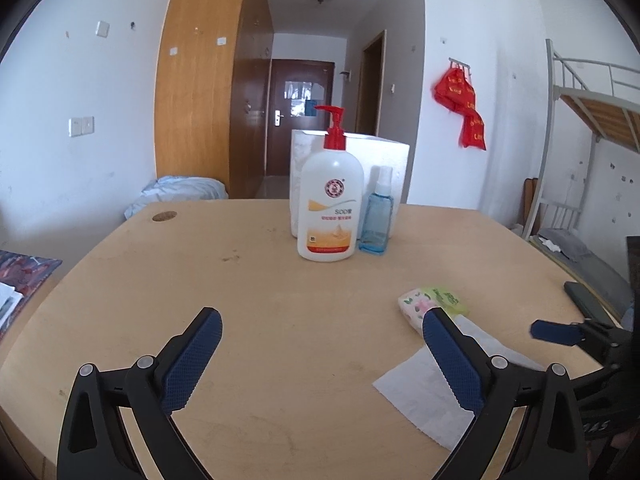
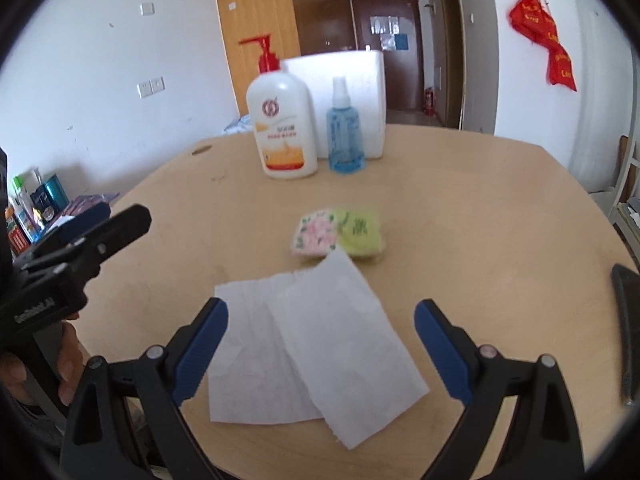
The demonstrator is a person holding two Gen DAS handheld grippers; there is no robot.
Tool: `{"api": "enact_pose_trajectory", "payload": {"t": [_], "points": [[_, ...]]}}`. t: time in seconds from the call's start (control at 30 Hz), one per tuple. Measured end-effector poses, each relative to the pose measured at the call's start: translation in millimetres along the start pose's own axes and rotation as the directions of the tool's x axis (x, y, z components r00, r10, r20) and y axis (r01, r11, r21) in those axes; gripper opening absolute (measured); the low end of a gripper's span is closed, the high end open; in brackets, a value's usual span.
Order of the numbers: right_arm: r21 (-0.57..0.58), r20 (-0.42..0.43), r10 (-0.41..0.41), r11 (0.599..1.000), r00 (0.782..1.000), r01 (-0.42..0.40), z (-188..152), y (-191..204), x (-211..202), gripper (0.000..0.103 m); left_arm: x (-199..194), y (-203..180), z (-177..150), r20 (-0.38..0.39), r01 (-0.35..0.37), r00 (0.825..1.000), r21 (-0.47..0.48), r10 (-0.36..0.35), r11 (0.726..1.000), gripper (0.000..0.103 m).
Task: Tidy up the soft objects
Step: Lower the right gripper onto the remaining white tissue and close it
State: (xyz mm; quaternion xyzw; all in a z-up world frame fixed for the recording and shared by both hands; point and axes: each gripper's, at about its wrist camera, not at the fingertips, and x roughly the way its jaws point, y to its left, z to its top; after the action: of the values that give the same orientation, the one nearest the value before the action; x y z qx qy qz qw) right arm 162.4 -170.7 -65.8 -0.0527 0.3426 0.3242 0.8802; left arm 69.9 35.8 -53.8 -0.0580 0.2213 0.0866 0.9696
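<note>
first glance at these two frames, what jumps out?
The white pump bottle with its red pump stands at the table's far middle, a blue spray bottle beside it and a white foam box behind. Nearer, two white tissue sheets lie overlapped in front of the open right gripper, with two small tissue packs just beyond.

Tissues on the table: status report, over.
Left gripper and right gripper open, empty. Two tissues flat, overlapping, ahead of right gripper; tissue packs just beyond. Bottles further back, clear of them.
</note>
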Motion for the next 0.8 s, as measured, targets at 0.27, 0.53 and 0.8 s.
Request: {"api": "enact_pose_trajectory", "payload": {"t": [0.27, 0.53, 0.8], "points": [[-0.023, -0.051, -0.019, 1.000, 0.999, 0.018, -4.1, 4.0, 15.3, 0.096, 10.4, -0.6, -6.3, -0.044, 0.008, 0.999, 0.009, -0.008, 1.000, 0.100], [-0.067, -0.106, -0.056, 0.997, 0.993, 0.050, -10.4, 10.5, 29.1, 0.096, 21.6, -4.8, -3.9, -0.102, 0.044, 0.994, 0.017, -0.042, 0.999, 0.100], [-0.114, -0.104, -0.093, 0.990, 0.990, 0.081, -10.3, 14.6, 26.3, 0.079, 28.9, -2.3, -4.0, -0.136, 0.045, 0.990, -0.007, -0.046, 0.999, 0.100]]}}
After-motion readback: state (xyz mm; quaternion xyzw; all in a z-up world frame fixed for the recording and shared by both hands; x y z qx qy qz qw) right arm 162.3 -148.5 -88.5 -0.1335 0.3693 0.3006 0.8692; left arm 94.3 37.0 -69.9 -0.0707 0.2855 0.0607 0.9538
